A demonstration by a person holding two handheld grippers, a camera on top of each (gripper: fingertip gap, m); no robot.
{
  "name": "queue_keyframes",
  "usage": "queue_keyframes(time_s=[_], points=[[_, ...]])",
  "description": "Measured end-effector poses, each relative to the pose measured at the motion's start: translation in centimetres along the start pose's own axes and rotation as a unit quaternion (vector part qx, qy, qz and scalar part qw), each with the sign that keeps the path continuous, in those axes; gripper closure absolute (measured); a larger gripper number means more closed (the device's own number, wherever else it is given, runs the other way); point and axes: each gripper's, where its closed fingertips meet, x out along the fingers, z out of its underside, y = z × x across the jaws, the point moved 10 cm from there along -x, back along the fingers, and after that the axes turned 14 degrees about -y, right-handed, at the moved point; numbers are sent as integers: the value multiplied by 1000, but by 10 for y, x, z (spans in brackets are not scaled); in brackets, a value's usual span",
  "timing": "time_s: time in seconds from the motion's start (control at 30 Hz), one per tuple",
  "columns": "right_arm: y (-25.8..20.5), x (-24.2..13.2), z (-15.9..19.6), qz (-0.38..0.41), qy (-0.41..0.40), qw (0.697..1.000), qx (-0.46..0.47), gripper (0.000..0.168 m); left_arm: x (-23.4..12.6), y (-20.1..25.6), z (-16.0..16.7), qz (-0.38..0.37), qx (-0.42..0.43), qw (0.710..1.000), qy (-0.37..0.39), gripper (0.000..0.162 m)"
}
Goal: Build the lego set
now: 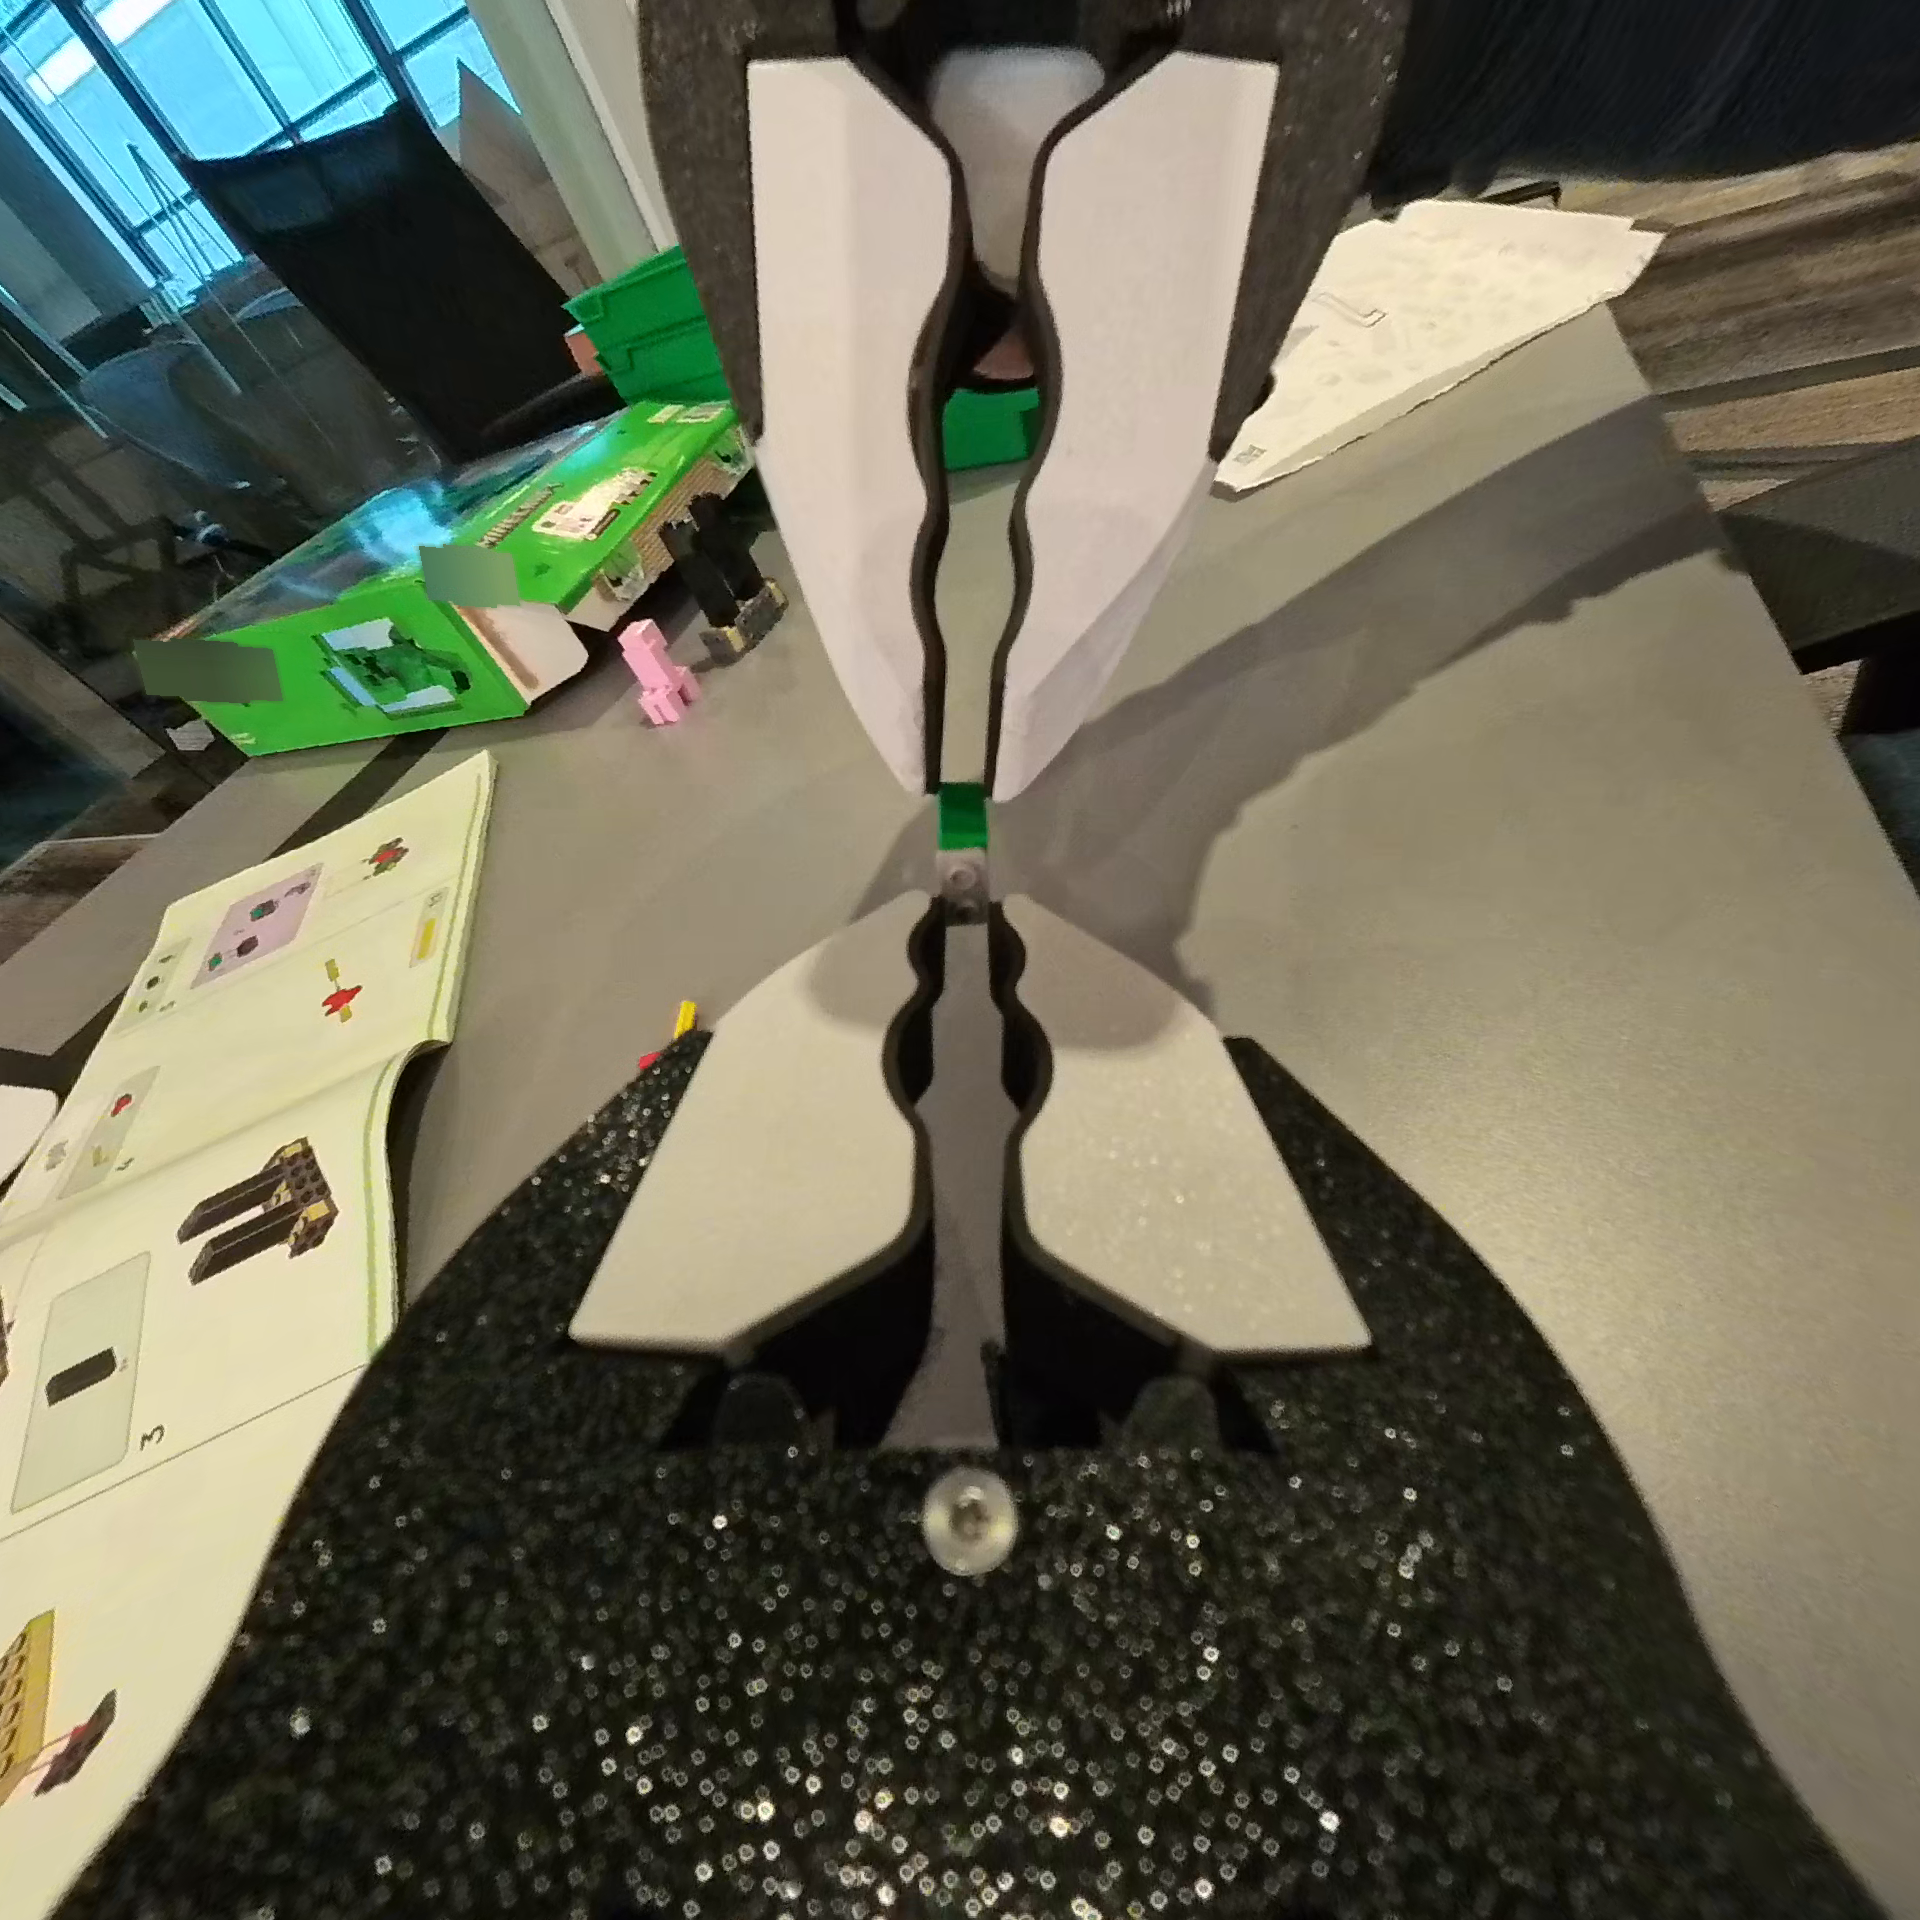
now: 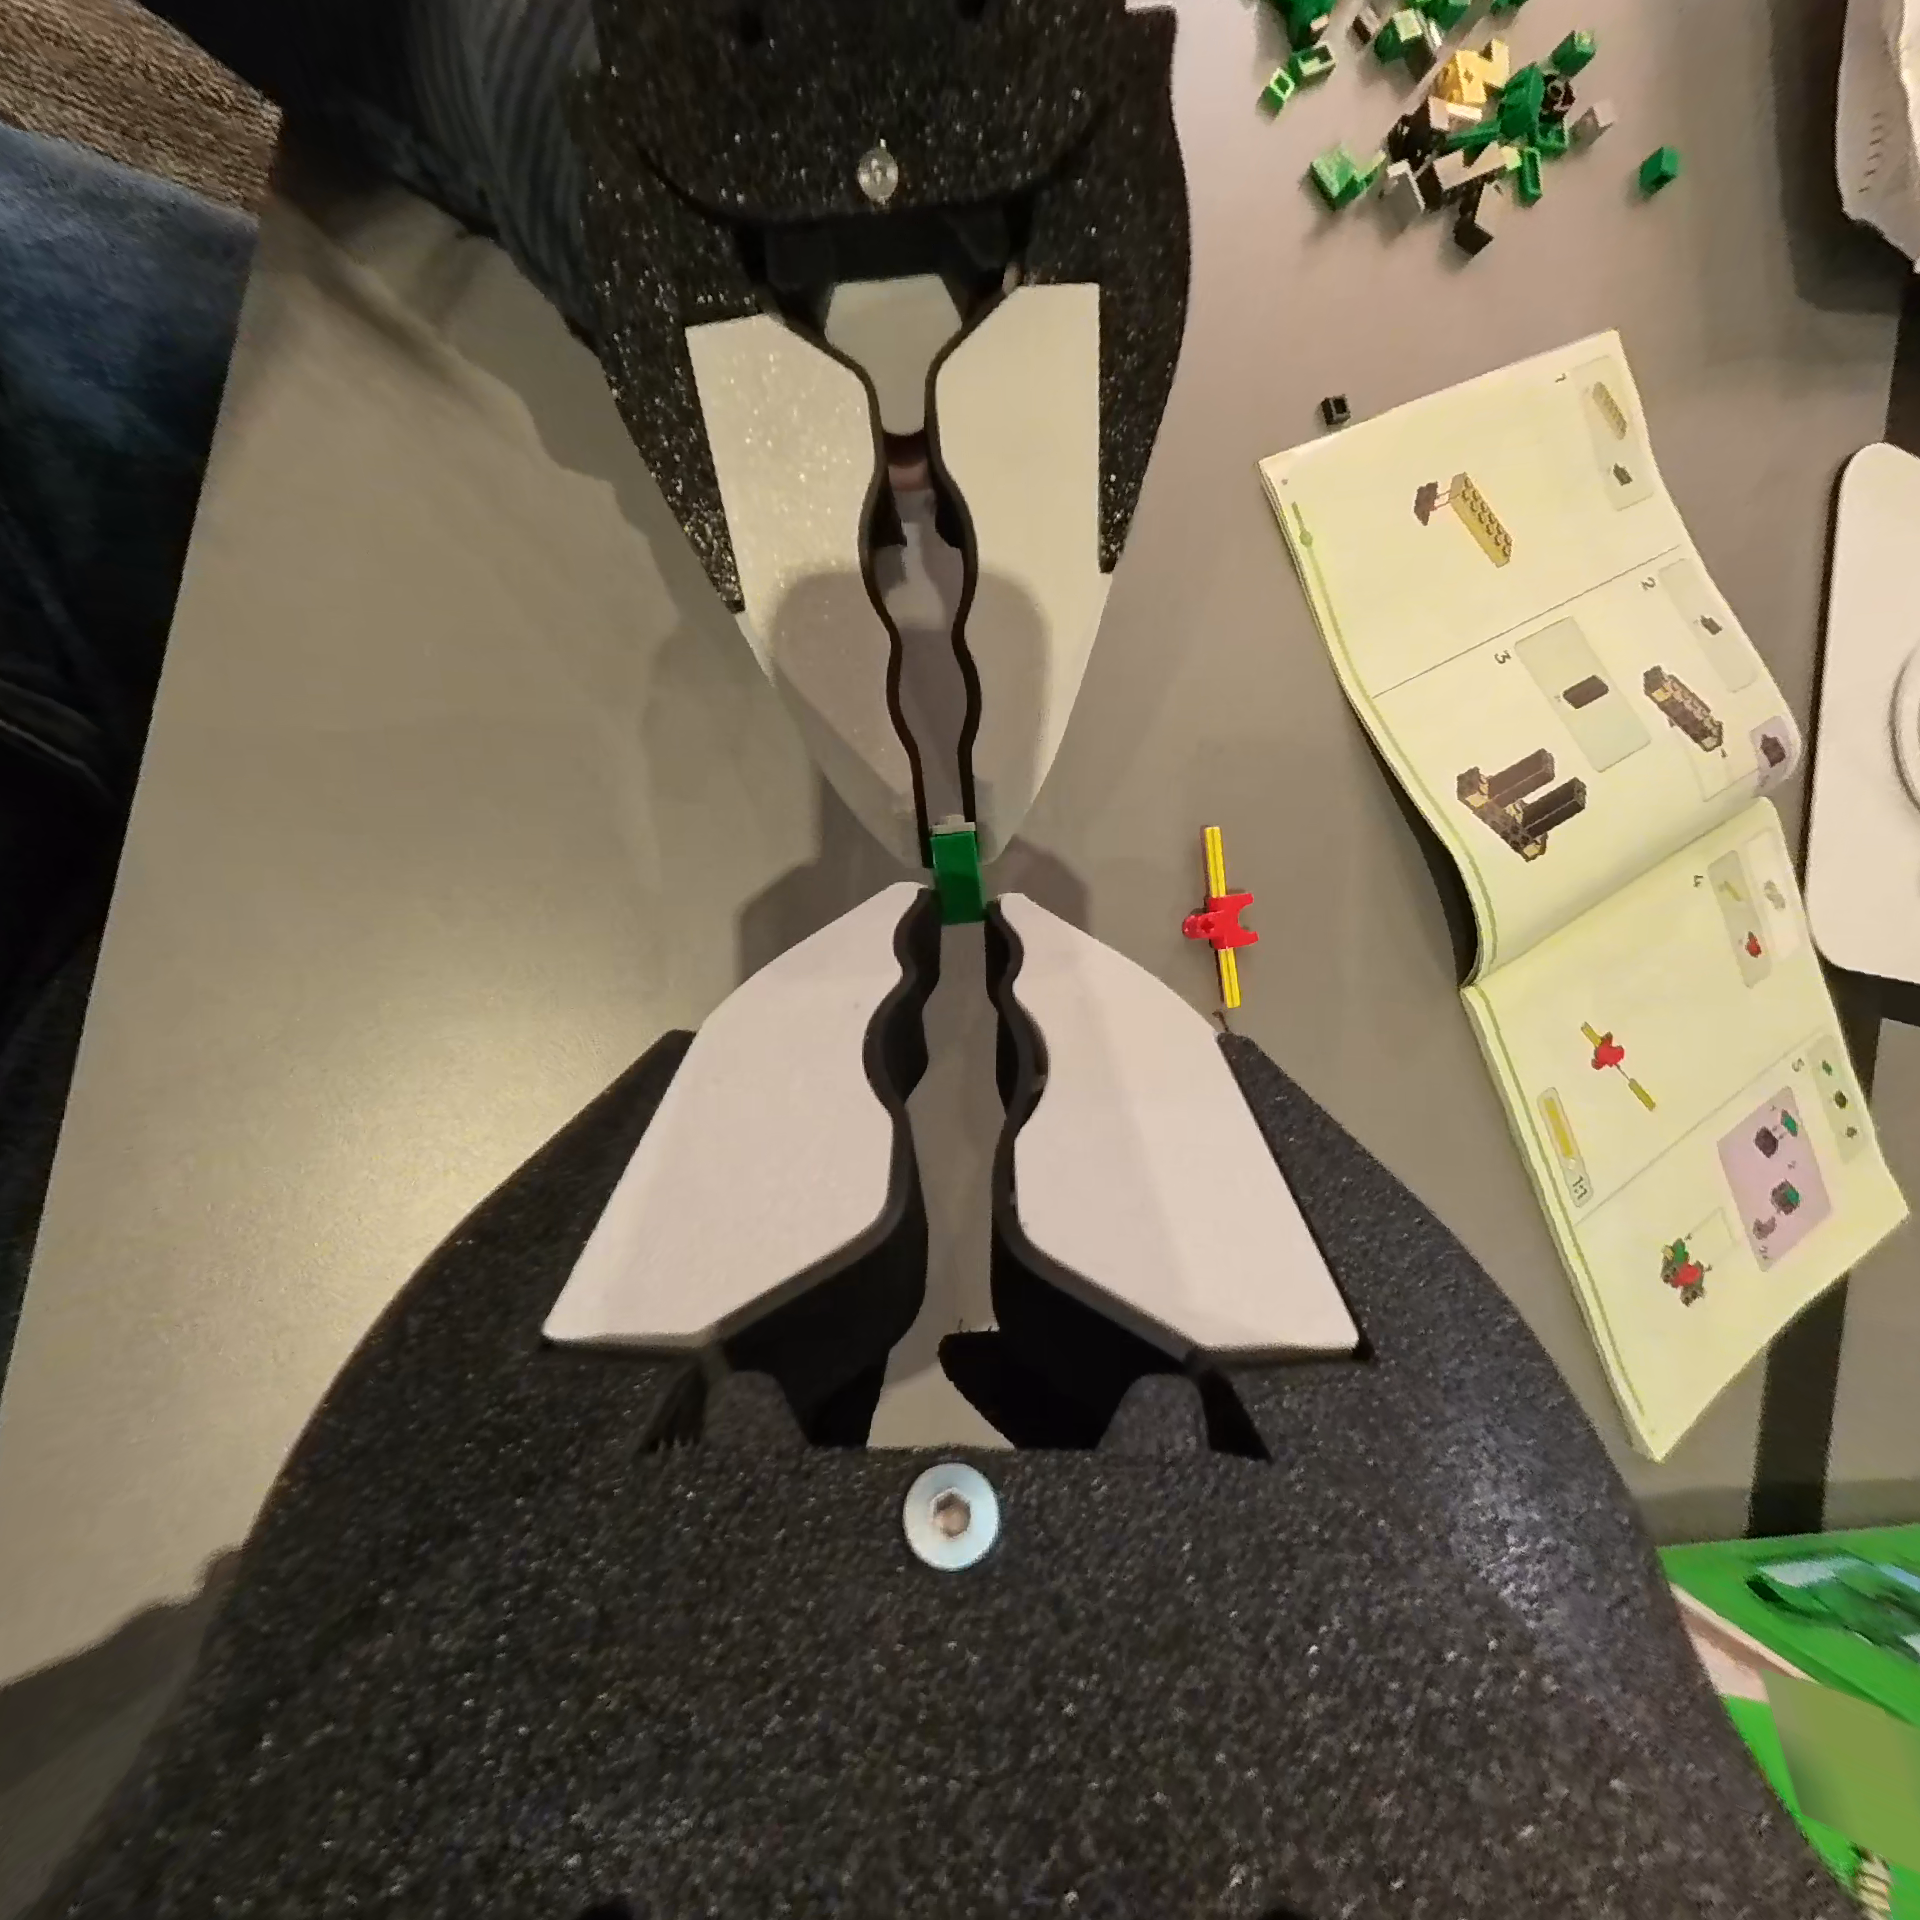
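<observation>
My two grippers meet tip to tip above the grey table (image 1: 1455,935). My left gripper (image 1: 961,912) is shut on a small grey piece (image 1: 961,878). In the right wrist view this gripper (image 2: 948,836) comes in from the top with the grey piece (image 2: 952,828). My right gripper (image 2: 956,916) is shut on a small green brick (image 2: 956,878). In the left wrist view it (image 1: 958,788) comes in from the top with the green brick (image 1: 960,817). The grey piece and the green brick touch end to end.
An open instruction booklet (image 2: 1610,883) lies on the table; it also shows in the left wrist view (image 1: 260,1091). A red piece on a yellow axle (image 2: 1221,920) lies beside the grippers. There are loose bricks (image 2: 1455,114), a green box (image 1: 416,623), a pink figure (image 1: 660,675) and a black-and-tan build (image 1: 727,582). Less than 4 cm separates the two grippers' tips.
</observation>
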Motion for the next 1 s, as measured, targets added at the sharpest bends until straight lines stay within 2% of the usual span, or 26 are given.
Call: queue_keyframes(time_s=[1.0], points=[[3, 4, -5, -15, -36, 999, 21, 160, 2, -1, 1, 0, -3, 1000, -12, 154]])
